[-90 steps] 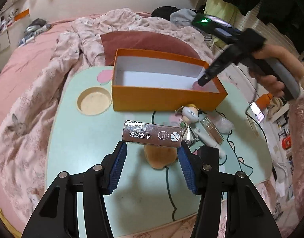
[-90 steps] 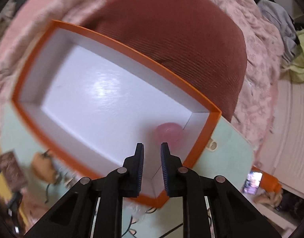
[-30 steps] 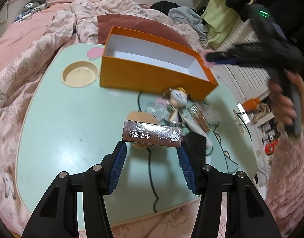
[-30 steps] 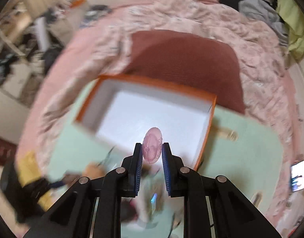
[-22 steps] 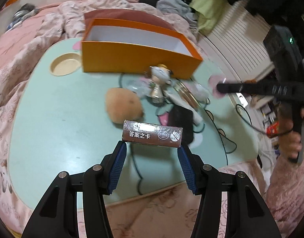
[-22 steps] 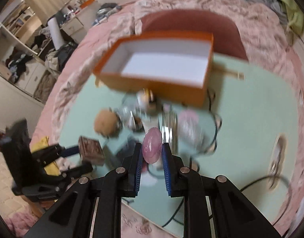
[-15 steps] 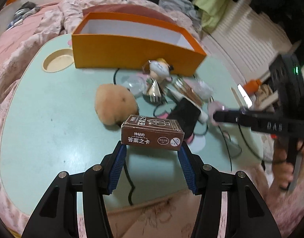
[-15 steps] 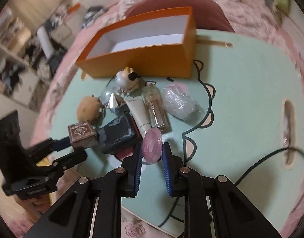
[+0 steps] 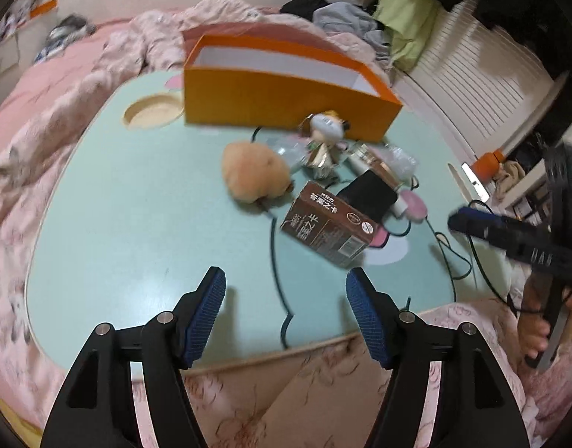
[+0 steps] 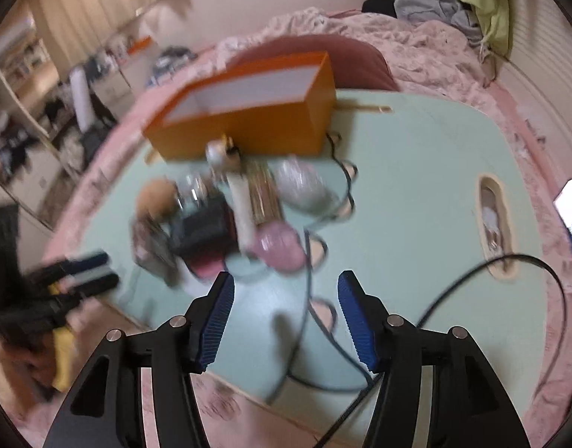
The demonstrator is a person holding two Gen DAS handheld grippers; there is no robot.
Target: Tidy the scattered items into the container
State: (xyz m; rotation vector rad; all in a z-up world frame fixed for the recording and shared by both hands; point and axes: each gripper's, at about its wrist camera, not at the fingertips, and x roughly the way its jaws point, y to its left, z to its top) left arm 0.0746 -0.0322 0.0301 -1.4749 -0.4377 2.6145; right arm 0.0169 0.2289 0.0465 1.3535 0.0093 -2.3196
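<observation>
Left gripper [image 9: 286,295]: its jaws are opening and nothing is sitting between the blue pads, which are hanging over bare table
Card box [image 9: 328,224]: lying tilted on the table just ahead of the left gripper and a little to its right, free of both pads, its far corner leaning against the black pouch [image 9: 369,194]
Right gripper [image 10: 284,311]: its jaws are opening too, with only table and a dark cable [image 10: 312,298] showing between the pads
Pink egg [image 10: 280,246]: resting on the table just ahead of the right gripper, clear of its pads, touching the end of a white tube [image 10: 243,205]
Orange box [image 9: 282,100]: standing open well ahead of both grippers at the far side of the table [image 9: 136,224], beyond the pile
Pile: a plush ball [image 9: 254,175], a small doll [image 9: 327,127] and a clear wrapper [image 10: 304,183] are lying bunched between the grippers and the orange box
Sharpness: the right wrist view is blurring, so small items there are hard to tell apart
</observation>
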